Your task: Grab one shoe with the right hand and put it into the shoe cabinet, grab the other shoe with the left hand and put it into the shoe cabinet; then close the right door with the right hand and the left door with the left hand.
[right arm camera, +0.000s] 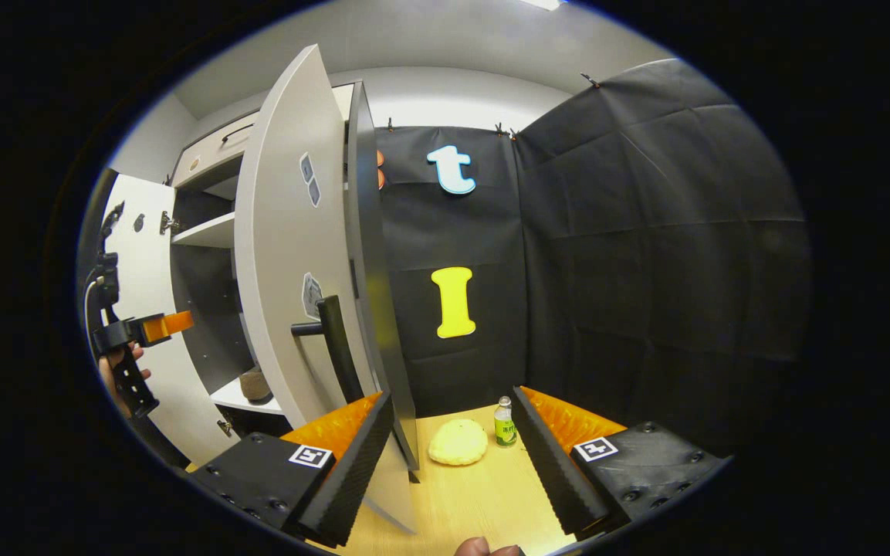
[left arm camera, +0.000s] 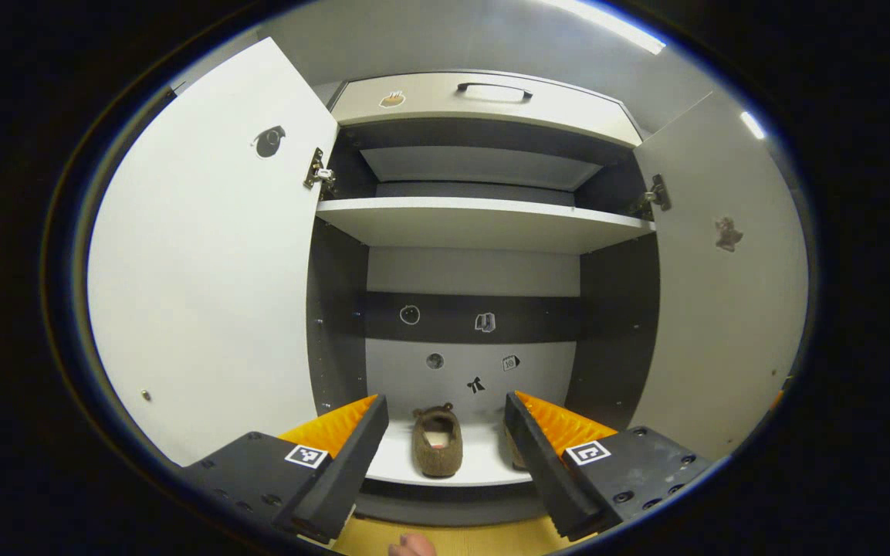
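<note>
While both doors (left arm camera: 205, 262) stand wide, shoe (left arm camera: 437, 442) sits inside.

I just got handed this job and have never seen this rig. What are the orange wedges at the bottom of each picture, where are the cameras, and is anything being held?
No robot arm here: a person holds a two-finger gripper in each hand, with a fisheye camera on each. The orange and black wedges are that gripper's own fingers.

The left gripper view looks straight into the open cabinet. The left gripper is open and holds nothing. A brown shoe lies on the bottom shelf; a second seems to sit behind the right finger.

The right gripper view looks past the edge of the right door, which stands open, with its dark handle close by. The right gripper is open and empty. On the wooden floor beyond lie a yellow lump and a small bottle. The left gripper appears far left, in a hand.
</note>
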Demonstrator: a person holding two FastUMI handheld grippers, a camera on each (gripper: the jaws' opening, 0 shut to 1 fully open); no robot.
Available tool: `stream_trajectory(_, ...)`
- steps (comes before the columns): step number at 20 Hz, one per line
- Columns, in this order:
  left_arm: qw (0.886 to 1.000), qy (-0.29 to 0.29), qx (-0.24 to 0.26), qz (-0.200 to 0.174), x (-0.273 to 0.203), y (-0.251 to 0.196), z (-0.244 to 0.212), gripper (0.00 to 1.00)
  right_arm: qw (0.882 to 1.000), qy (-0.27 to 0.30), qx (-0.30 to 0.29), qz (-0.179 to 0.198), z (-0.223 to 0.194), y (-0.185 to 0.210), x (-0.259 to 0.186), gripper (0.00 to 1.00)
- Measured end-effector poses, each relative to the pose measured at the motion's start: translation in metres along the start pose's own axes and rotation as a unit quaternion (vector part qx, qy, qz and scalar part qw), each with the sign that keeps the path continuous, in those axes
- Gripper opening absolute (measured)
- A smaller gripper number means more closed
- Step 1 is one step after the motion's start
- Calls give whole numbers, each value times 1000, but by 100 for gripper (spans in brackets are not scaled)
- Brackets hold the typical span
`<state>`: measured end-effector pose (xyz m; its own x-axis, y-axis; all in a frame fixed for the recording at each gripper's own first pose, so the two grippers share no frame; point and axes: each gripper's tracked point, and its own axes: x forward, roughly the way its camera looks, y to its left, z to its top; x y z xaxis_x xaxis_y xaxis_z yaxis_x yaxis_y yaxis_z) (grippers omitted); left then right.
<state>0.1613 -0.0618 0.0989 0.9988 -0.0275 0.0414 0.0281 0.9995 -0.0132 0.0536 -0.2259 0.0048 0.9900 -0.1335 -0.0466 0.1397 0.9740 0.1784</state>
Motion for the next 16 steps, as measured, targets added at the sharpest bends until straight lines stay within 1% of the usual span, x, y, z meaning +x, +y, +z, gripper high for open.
stream_trajectory(2,1000,-2,18,0,-24,5,0,97,1000,13,2,7,-3,2,7,98)
stream_trajectory(3,1000,-2,23,4,-35,9,-2,96,1000,14,4,7,-3,3,9,98)
stream_trajectory(7,1000,15,21,6,-82,21,-13,96,1000,13,5,10,-2,12,13,98)
stream_trajectory(9,1000,18,22,7,-101,28,-17,96,1000,6,-6,3,-2,15,14,97)
stream_trajectory(13,999,15,30,-5,-122,37,-23,96,1000,2,-13,-2,-3,30,9,97)
stream_trajectory(15,999,12,33,-1,-129,45,-25,96,1000,2,-13,-1,-5,39,5,97)
stream_trajectory(16,999,14,34,2,-132,49,-29,96,1000,1,-14,0,-6,45,4,100)
